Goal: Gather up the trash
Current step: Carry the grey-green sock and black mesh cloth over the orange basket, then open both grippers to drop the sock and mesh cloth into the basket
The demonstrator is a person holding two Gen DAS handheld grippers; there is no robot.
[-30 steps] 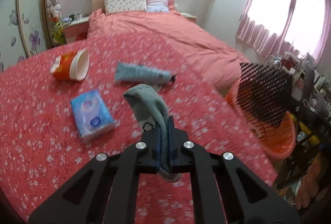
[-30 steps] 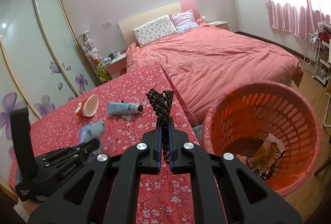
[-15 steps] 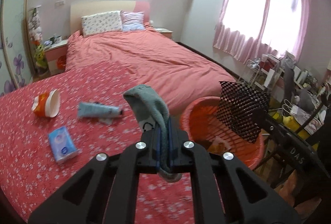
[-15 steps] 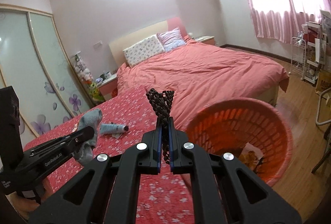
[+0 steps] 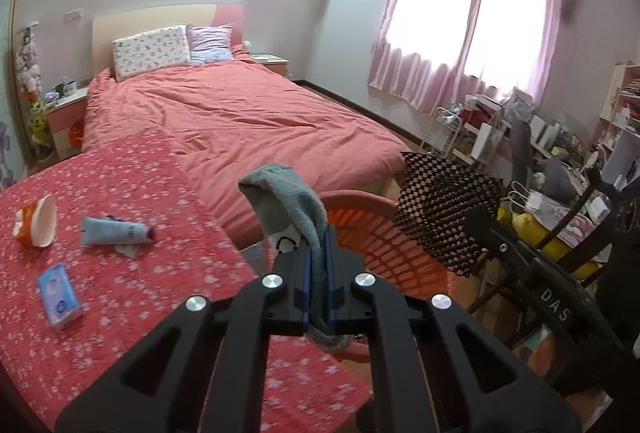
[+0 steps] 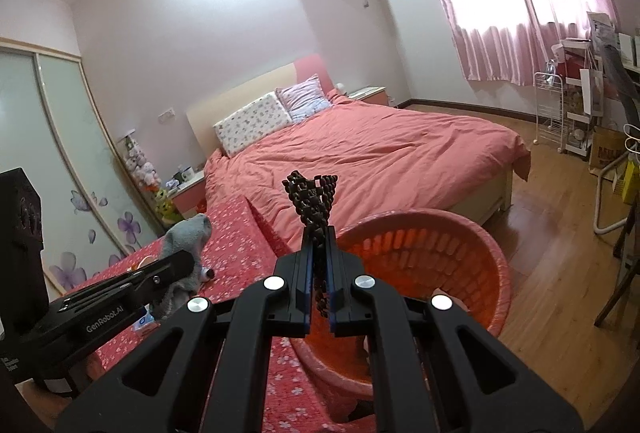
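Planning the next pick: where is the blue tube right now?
In the left wrist view the blue tube lies at the left on the flowered red cover, between the tipped orange cup and the grey sock.

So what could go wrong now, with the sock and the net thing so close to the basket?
The sock sits clamped in the left gripper beside the basket rim, not clearly above its opening, so letting go now might drop it onto the floor. The net in the right gripper could snag on the jaws and not fall. The tube, cup and tissue pack on the table could be forgotten.
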